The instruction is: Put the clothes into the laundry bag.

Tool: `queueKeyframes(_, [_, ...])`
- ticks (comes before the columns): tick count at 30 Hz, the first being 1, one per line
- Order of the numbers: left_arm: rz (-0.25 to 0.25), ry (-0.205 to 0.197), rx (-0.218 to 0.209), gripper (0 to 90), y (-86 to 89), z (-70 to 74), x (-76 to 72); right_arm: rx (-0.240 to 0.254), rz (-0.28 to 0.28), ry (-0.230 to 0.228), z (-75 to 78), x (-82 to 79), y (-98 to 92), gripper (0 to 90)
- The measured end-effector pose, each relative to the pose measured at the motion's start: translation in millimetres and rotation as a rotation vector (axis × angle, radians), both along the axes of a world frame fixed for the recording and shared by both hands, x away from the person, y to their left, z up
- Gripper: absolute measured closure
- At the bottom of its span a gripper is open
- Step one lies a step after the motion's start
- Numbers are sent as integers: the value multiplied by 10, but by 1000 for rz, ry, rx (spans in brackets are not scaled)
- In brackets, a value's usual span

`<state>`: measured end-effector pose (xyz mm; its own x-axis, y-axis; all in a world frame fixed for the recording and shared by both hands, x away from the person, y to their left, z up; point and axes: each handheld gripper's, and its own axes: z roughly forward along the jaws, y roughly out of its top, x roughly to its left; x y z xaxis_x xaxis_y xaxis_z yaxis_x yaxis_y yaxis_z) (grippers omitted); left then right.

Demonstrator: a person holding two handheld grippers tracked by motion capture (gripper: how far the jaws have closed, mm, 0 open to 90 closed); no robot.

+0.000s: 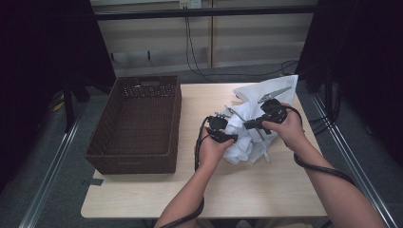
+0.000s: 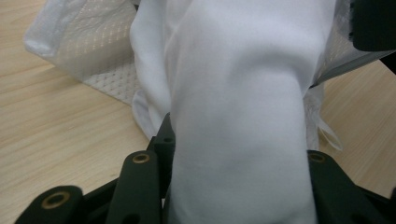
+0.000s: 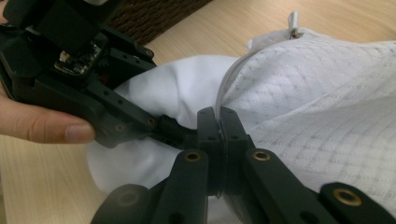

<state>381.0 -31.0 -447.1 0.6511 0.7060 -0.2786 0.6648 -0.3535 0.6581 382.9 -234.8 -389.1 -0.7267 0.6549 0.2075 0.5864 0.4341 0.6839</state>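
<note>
Gripping: left gripper (image 2: 238,186) is clamping a thick fold of the white garment (image 1: 256,118).
Pinching: right gripper (image 3: 218,135) is clenching its zipper edge (image 3: 224,88).

- A light wood-grain worktop (image 1: 142,194) stands at the centre of a dim room, its surface evenly lit.
- At twelve o'clock, a pale panelled wall (image 1: 247,42) carries black cables (image 1: 190,47) hanging down from a socket (image 1: 190,4).
- Black curtains (image 1: 43,61) close off nine and three o'clock.
- Grey floor (image 1: 62,180) flanks the worktop, crossed by metal rails (image 1: 52,175).
</note>
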Motion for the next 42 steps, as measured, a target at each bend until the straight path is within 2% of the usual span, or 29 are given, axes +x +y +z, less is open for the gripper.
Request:
queueKeyframes(1, [-17, -1, 6, 585, -19, 4, -8, -1, 0, -1, 4, -2, -1, 896])
queueKeyframes(3, [-12, 6, -7, 582, -64, -14, -29, -2, 4, 5, -3, -2, -8, 896])
queueKeyframes(8, [-38, 15, 6, 580, -131, -56, -39, 5, 18, 16, -41, -9, -8, 896])
queueKeyframes(10, [-35, 30, -18, 579, -156, -75, -45, 12, 18, 15, -38, -9, -5, 896])
queueKeyframes(14, [-52, 27, -24, 566, -159, -100, -40, 1, 26, 11, -38, -15, -8, 896])
queueKeyframes(16, [-83, 18, -17, 538, -141, -109, -27, -1, 23, 13, -52, -15, -23, 896])
queueKeyframes(20, [-99, 26, -28, 467, -91, -119, 10, -6, 15, 12, -81, -21, -54, 895])
queueKeyframes(23, [-95, -15, 2, 353, -33, -91, 42, -24, 9, 9, -102, -25, -66, 895])
queueKeyframes(24, [-94, -17, -3, 318, -16, -73, 52, -30, 1, 10, -108, -27, -68, 895])
queueKeyframes(28, [-107, -44, 20, 219, 42, 6, 83, -29, -3, 18, -145, -17, -95, 894])
queueKeyframes(33, [-75, -92, -24, 164, 132, 188, 161, -39, -5, 18, -167, -18, -114, 895])
queueKeyframes(34, [-63, -111, -20, 164, 144, 231, 183, -41, -7, 18, -172, -19, -120, 894])
queueKeyframes(35, [-63, -121, 3, 164, 156, 271, 206, -40, -4, 17, -175, -19, -126, 894])
queueKeyframes(37, [-55, -131, 25, 164, 171, 300, 265, -41, -7, 19, -169, -20, -137, 894])
queueKeyframes(42, [-42, -145, 49, 171, 160, 221, 406, -44, -5, 17, -159, -21, -157, 894])
